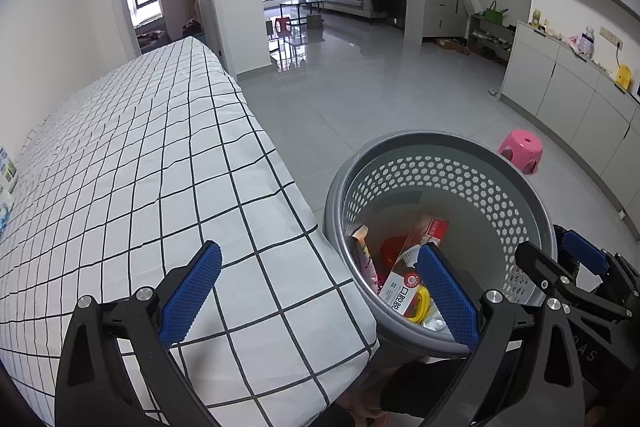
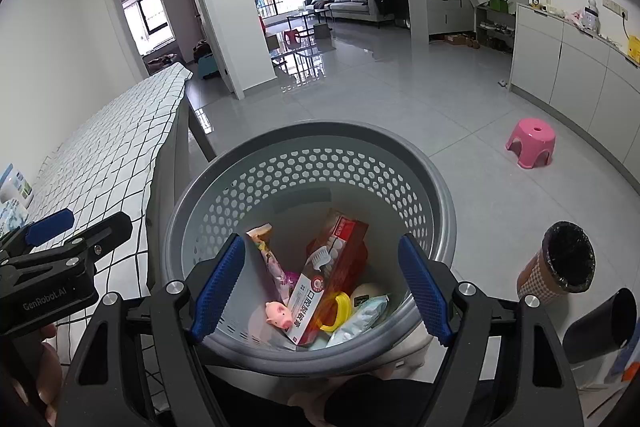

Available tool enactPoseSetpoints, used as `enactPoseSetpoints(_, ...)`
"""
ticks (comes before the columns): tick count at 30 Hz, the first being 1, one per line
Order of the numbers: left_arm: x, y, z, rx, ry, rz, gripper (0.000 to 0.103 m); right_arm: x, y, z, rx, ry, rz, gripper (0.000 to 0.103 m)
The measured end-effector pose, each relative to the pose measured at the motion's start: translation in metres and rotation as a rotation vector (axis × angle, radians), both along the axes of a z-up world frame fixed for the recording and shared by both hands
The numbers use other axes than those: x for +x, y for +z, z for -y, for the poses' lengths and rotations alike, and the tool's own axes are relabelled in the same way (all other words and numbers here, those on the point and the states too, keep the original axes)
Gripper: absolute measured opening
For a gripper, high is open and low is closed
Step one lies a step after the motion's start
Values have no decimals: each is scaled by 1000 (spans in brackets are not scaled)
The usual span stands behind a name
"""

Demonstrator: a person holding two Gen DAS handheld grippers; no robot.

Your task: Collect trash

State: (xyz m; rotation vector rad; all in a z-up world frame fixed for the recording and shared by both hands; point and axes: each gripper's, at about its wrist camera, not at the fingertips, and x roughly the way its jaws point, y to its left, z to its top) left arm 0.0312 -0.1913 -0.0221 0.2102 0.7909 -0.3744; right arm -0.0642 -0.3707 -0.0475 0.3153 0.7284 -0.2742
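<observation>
A grey perforated basket (image 1: 440, 147) (image 2: 312, 135) stands on the floor against the corner of the checked-cloth table (image 1: 160, 167). Inside lie a white toothpaste box (image 2: 316, 299), a red box (image 2: 344, 239), a pink pig toy (image 2: 279, 315), a yellow ring (image 2: 340, 307), a pink wrapper (image 2: 268, 251) and a pale blue packet (image 2: 364, 315). My left gripper (image 1: 320, 255) is open wide, straddling the table corner and the basket's near rim, with nothing between its pads. Directly above the basket, my right gripper (image 2: 320, 241) hangs open and holds nothing.
A pink stool (image 2: 532, 141) stands on the grey tiled floor to the right. A small bin with a black liner (image 2: 564, 263) and a black cylinder (image 2: 600, 323) sit near my right side. White cabinets (image 1: 580, 87) line the right wall. Packets (image 1: 8, 175) lie at the table's left edge.
</observation>
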Motion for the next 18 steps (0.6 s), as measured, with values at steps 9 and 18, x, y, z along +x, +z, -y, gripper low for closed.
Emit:
enactPoseSetpoints(9,-4,-4,-2,9,17,-3,97,-3,-5,0,12,6,2,76)
enactPoseSetpoints(18,-6,-7,4,33,16,7,97,-4,-6,1,14,3,9,76)
